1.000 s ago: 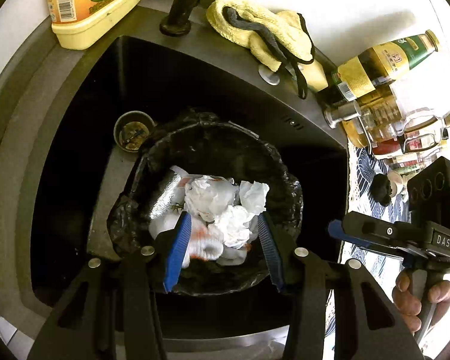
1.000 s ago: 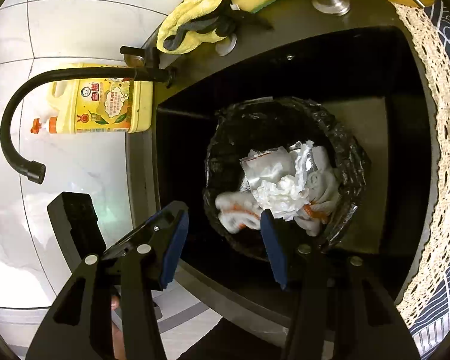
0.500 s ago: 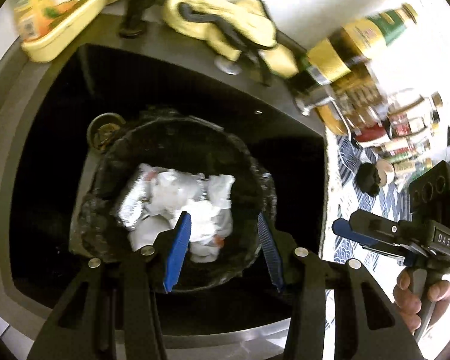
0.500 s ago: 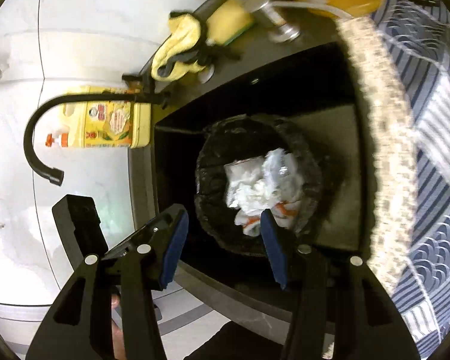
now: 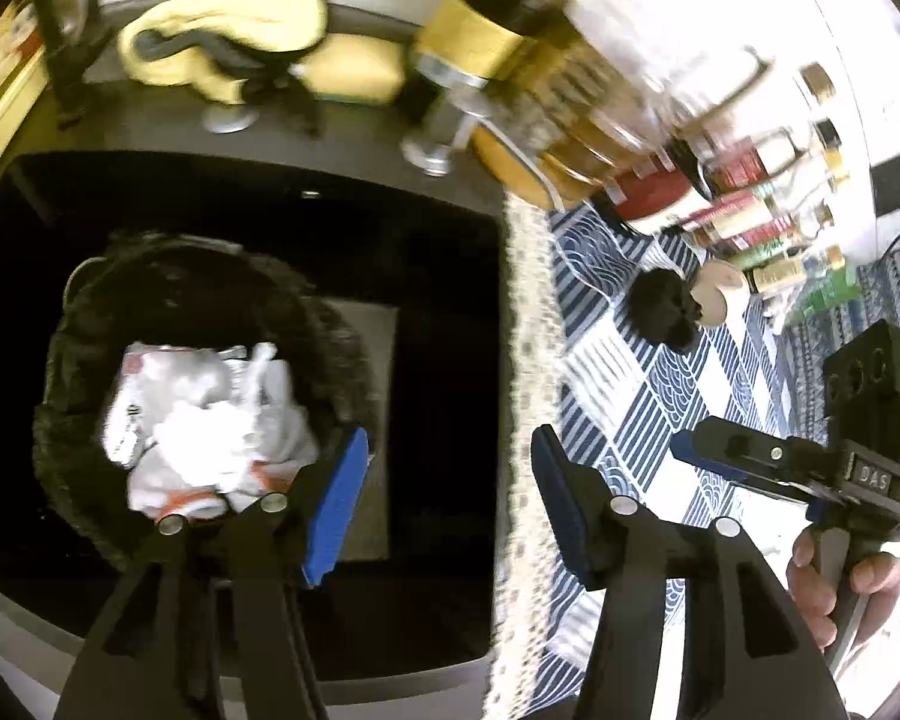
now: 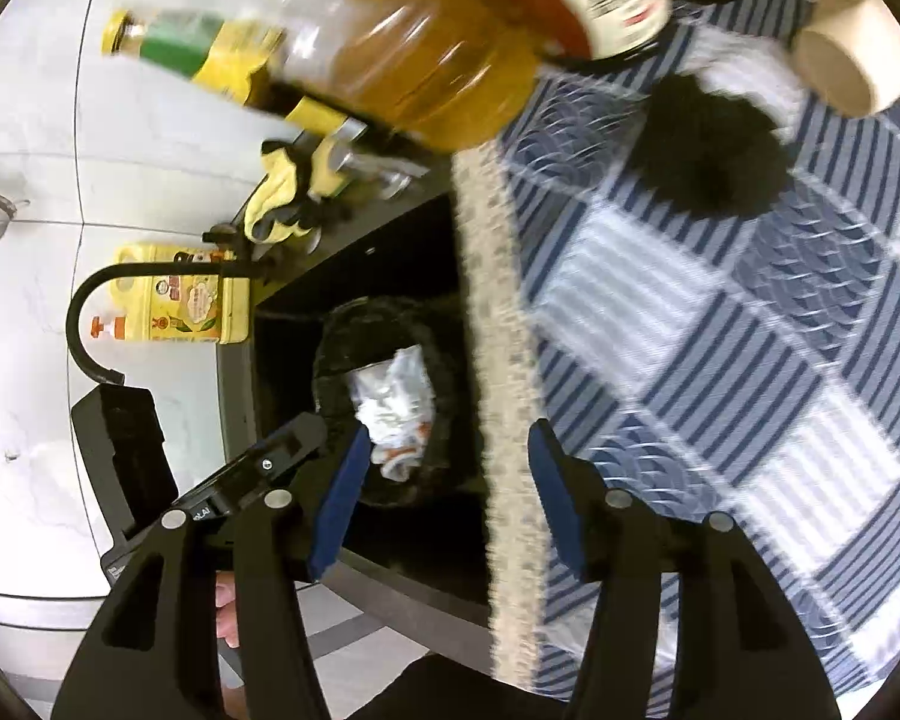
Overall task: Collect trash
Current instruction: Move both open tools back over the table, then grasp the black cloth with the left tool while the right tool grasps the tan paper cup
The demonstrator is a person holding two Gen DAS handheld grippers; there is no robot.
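A bin lined with a black bag point(image 5: 330, 336) stands in the dark sink point(image 5: 438, 276) and holds crumpled white tissues and wrappers point(image 5: 210, 420); it also shows in the right wrist view point(image 6: 336, 348) with the trash point(image 6: 396, 402). My left gripper point(image 5: 447, 504) is open and empty above the sink's right edge. My right gripper point(image 6: 444, 504) is open and empty over the lace-edged striped cloth point(image 6: 750, 360). A crumpled black bag point(image 6: 708, 150) lies on that cloth, also seen in the left wrist view point(image 5: 663, 306).
Oil and sauce bottles point(image 5: 570, 90) crowd the counter behind the cloth. A beige cup point(image 6: 846, 54) stands by the black bag. A yellow cloth point(image 5: 222, 54), a black faucet point(image 6: 120, 288) and a yellow detergent bottle point(image 6: 180, 294) sit behind the sink.
Both grippers have swung right, from above the bin toward the striped cloth and the black bag. Both stay open and empty. The view is motion-blurred.
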